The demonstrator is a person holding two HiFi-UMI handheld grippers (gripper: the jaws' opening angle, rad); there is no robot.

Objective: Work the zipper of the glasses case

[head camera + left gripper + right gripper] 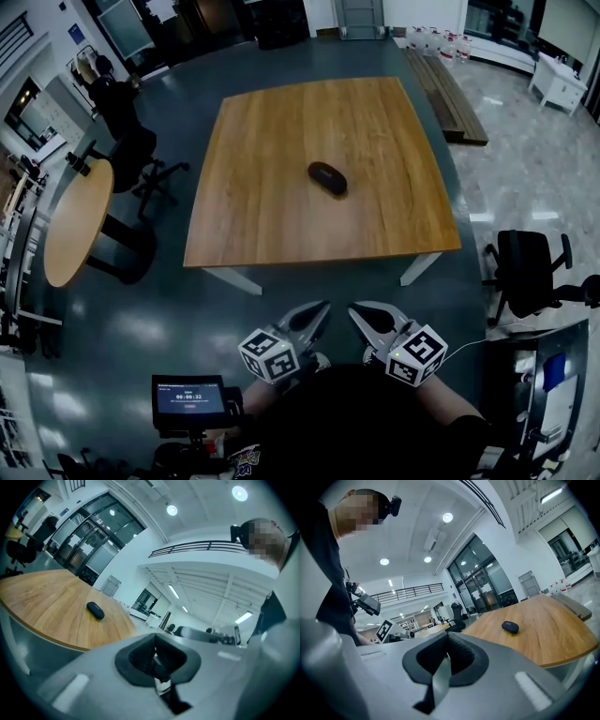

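A dark oval glasses case (pixel 328 177) lies alone near the middle of the square wooden table (pixel 281 225). It shows small and far off in the left gripper view (pixel 95 610) and in the right gripper view (pixel 510 627). My left gripper (pixel 316 314) and right gripper (pixel 364 316) hang side by side short of the table's near edge, well away from the case. Both are shut with nothing between their jaws. The zipper is too small to make out.
A round wooden table (pixel 75 225) and a black office chair (pixel 141 159) stand to the left, with a seated person (pixel 108 89) beyond. Another black chair (pixel 530 272) stands at the right. A small screen (pixel 190 398) sits low at the left. Benches (pixel 450 89) lie at the far right.
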